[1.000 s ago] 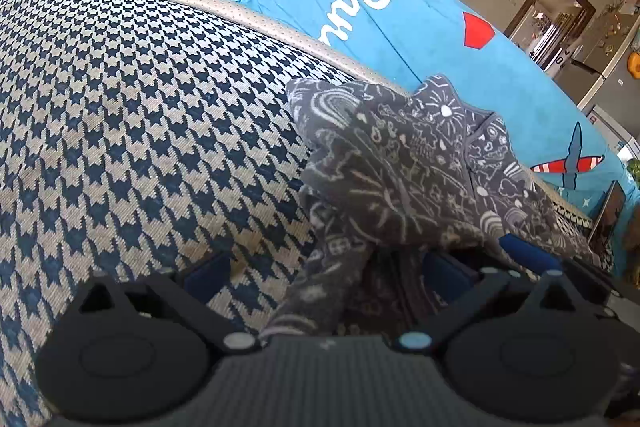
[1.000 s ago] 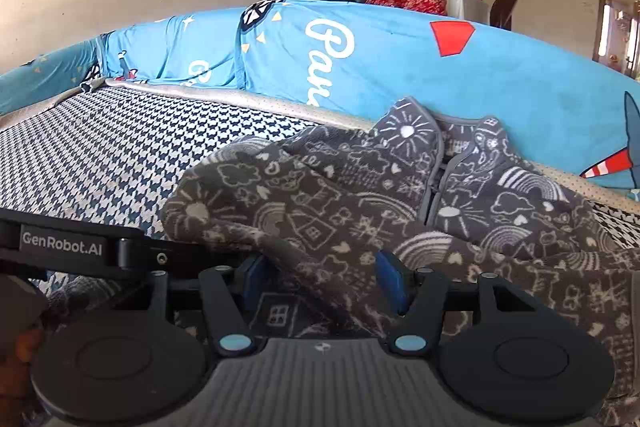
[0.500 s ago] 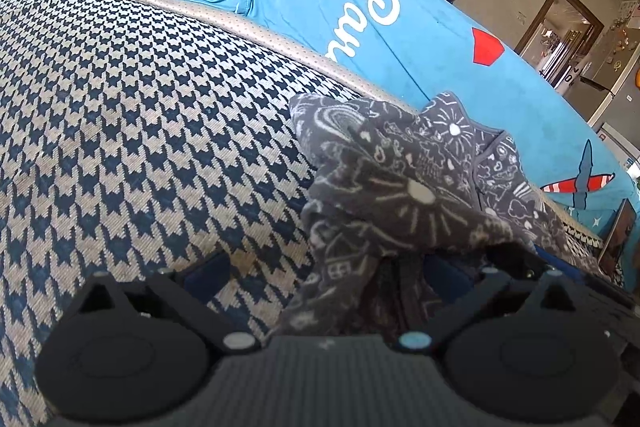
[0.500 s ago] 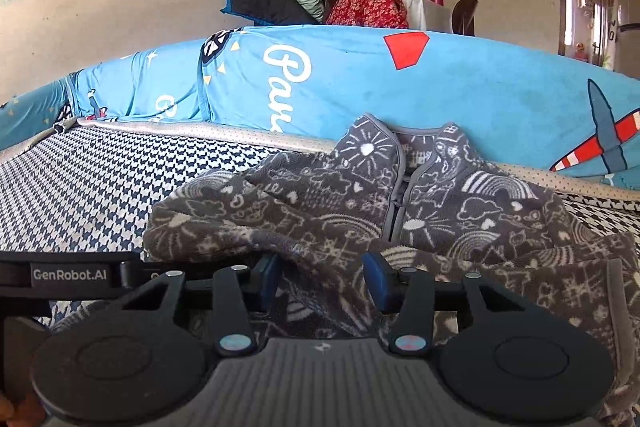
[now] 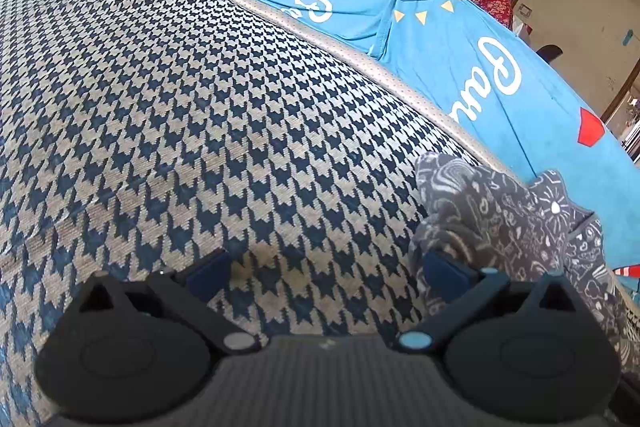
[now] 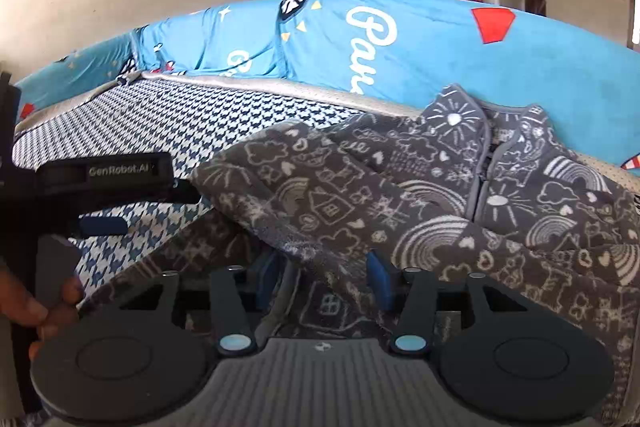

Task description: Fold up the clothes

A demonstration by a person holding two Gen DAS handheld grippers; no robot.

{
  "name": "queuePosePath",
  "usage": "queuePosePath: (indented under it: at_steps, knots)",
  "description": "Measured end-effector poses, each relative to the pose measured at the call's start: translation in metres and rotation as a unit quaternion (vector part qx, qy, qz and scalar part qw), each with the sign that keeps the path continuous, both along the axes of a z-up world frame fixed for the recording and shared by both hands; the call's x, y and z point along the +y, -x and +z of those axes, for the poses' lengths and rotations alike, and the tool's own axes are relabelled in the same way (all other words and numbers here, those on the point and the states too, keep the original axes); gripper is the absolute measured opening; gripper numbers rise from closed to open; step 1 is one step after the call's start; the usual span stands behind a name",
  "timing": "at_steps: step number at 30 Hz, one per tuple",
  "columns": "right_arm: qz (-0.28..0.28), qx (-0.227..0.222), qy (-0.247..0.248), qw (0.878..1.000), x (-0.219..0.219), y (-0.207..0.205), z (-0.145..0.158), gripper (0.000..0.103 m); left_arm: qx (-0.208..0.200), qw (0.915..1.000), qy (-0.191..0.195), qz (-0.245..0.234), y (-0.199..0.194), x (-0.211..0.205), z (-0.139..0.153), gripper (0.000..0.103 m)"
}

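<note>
The left tongs (image 5: 324,273), wide open and empty, have swung off the grey doodle-print fleece jacket (image 6: 440,195) on the houndstooth sofa seat (image 5: 200,107), while the right tongs (image 6: 322,281) stay half-open around its folded sleeve, so this fold looks laid.

A dark grey fleece jacket with white doodle prints of rainbows, suns, hearts and houses (image 6: 420,203) lies rumpled on the houndstooth-patterned cushion. Its collar stands up at the far side and its grey-edged front seam runs down the middle. One side is folded across the body, near the blue backrest.
</note>
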State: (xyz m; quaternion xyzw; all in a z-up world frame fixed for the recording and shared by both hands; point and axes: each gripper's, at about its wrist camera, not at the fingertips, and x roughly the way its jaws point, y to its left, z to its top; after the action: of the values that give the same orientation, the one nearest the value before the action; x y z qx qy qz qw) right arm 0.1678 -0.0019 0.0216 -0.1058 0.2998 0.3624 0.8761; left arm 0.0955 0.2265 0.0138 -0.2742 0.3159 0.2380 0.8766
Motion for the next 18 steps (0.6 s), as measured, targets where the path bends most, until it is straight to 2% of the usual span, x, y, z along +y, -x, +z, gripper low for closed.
queuePosePath:
  at_steps: [1, 3, 5, 8, 11, 14, 18]
  knots:
    - [0.008, 0.003, 0.013, 1.0, 0.003, 0.001, -0.004, 0.059, 0.004, 1.0, -0.001, 0.001, 0.001, 0.002, 0.0, 0.103]
    - [0.007, 0.001, 0.043, 0.999, 0.008, 0.002, -0.012, 0.059, 0.012, 0.9999, -0.004, 0.004, 0.003, 0.006, 0.001, 0.103]
    - [0.011, -0.008, 0.05, 0.999, 0.008, 0.004, -0.014, 0.06, 0.02, 0.9997, -0.003, 0.017, 0.007, 0.012, 0.002, 0.103]
    - [0.004, -0.007, 0.031, 0.999, 0.004, 0.005, -0.008, 0.065, 0.009, 0.9982, 0.025, 0.054, 0.016, 0.027, 0.009, 0.103]
    - [-0.002, -0.006, 0.012, 1.0, 0.0, 0.005, -0.003, 0.065, -0.009, 0.9975, 0.027, 0.065, 0.021, 0.033, 0.019, 0.103]
    - [-0.009, -0.006, -0.007, 1.0, -0.004, 0.006, 0.003, 0.065, -0.033, 0.9981, 0.015, 0.049, 0.015, 0.026, 0.032, 0.103]
    - [-0.018, -0.005, -0.033, 0.999, -0.009, 0.006, 0.01, 0.065, -0.044, 0.9989, 0.007, 0.014, -0.001, 0.004, 0.038, 0.103]
